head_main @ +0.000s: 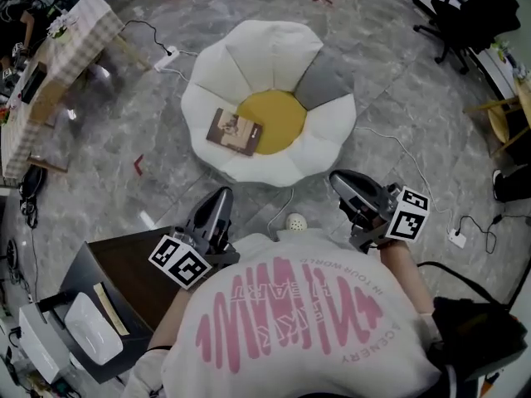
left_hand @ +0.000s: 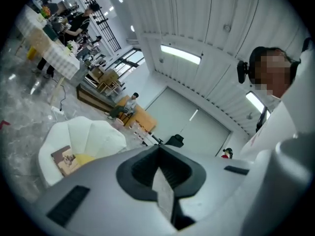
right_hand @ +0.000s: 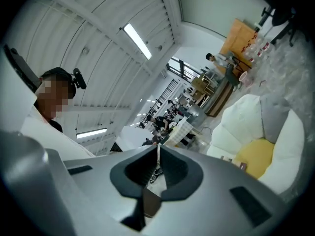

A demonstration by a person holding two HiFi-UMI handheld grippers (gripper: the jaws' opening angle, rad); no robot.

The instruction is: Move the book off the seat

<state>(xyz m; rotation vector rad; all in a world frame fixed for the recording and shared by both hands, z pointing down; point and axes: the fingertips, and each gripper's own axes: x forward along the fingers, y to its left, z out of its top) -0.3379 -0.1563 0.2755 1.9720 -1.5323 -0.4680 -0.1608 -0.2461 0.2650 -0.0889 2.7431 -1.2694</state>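
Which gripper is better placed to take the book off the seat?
Probably the left gripper: the book lies on the left side of the seat, closer to it than to the right gripper. Both have shut, empty jaws.

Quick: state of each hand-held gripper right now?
Left hand-held gripper: closed, holding nothing.
Right hand-held gripper: closed, holding nothing.

Can't read the cover of the book [head_main: 236, 131] on the seat [head_main: 257, 52], print's way too small. The checked table [head_main: 79, 27] left of the seat gets cut off.
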